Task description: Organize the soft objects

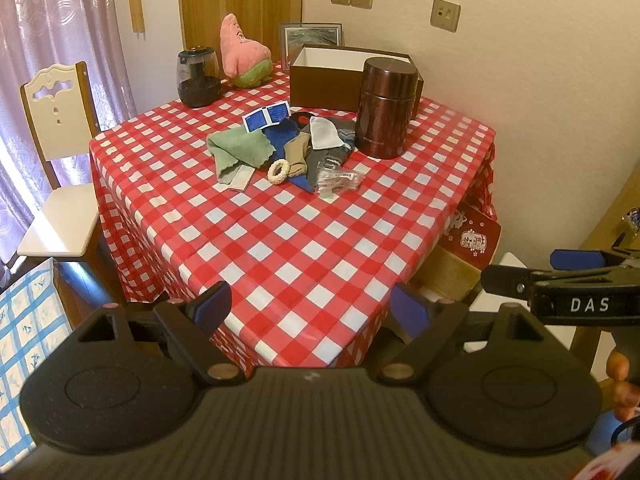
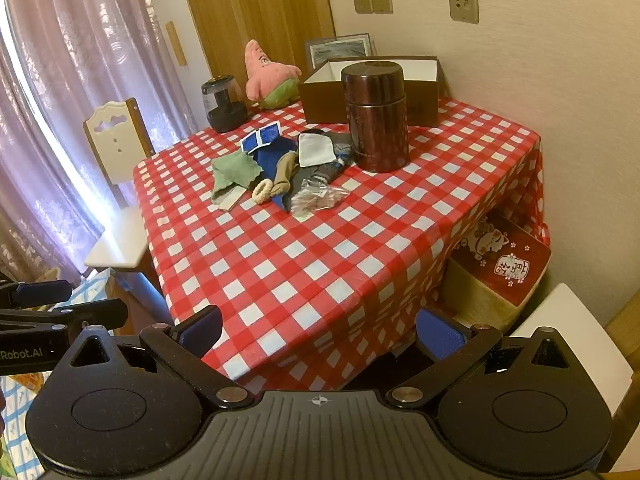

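A pile of soft things lies mid-table on the red checked cloth (image 1: 304,248): a green cloth (image 1: 240,150), a blue cloth (image 1: 282,136), a tan sock (image 1: 297,154), a white fabric piece (image 1: 326,133), a grey patterned sock (image 1: 330,156), a cream hair scrunchie (image 1: 279,171) and a clear plastic bag (image 1: 336,180). The pile also shows in the right wrist view (image 2: 280,168). An open brown box (image 1: 340,76) stands behind it. My left gripper (image 1: 310,310) is open and empty at the table's near corner. My right gripper (image 2: 320,330) is open and empty there too.
A brown metal canister (image 1: 384,108) stands right of the pile. A pink plush star (image 1: 242,52) and a dark jar (image 1: 198,78) sit at the back left. A picture frame (image 1: 310,36) leans on the wall. A white chair (image 1: 56,152) stands left; a red box (image 2: 504,260) sits under the table's right side.
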A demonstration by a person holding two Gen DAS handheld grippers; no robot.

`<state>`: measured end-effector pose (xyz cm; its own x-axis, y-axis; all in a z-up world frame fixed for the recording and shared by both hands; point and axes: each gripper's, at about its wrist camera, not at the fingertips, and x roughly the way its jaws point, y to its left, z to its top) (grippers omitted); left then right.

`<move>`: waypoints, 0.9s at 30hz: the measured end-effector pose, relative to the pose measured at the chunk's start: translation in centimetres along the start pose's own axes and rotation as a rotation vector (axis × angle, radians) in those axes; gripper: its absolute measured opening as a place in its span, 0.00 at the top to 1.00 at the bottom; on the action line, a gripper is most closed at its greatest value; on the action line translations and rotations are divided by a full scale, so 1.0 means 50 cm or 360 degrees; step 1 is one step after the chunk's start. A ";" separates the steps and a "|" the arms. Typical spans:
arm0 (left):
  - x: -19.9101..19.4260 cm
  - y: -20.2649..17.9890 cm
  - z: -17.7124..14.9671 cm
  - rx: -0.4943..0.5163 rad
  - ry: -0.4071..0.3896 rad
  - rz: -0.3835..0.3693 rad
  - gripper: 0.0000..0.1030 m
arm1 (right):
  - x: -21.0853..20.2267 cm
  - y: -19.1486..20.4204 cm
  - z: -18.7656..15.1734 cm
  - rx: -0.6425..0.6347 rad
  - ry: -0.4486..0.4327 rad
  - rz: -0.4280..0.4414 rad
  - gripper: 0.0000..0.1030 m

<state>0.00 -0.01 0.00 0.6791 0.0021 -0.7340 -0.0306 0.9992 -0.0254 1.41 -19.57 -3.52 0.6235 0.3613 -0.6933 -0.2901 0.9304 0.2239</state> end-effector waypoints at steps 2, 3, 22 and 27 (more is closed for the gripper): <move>0.000 0.000 0.000 0.0000 0.0000 0.0001 0.17 | 0.000 0.000 0.000 0.0000 -0.0001 -0.0001 0.00; 0.000 0.000 0.000 -0.0001 -0.0001 -0.0001 0.17 | 0.001 0.000 0.001 0.0000 -0.0001 -0.0001 0.00; 0.000 0.000 0.000 -0.0001 -0.0004 -0.0002 0.17 | 0.004 -0.007 0.008 0.0002 -0.0004 0.0000 0.00; 0.000 0.000 0.000 -0.0001 -0.0004 -0.0002 0.17 | 0.005 -0.010 0.010 0.0002 -0.0007 0.0002 0.00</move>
<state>-0.01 0.00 0.00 0.6809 0.0011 -0.7324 -0.0302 0.9992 -0.0266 2.09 -19.90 -3.47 0.6262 0.3626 -0.6902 -0.2899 0.9301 0.2256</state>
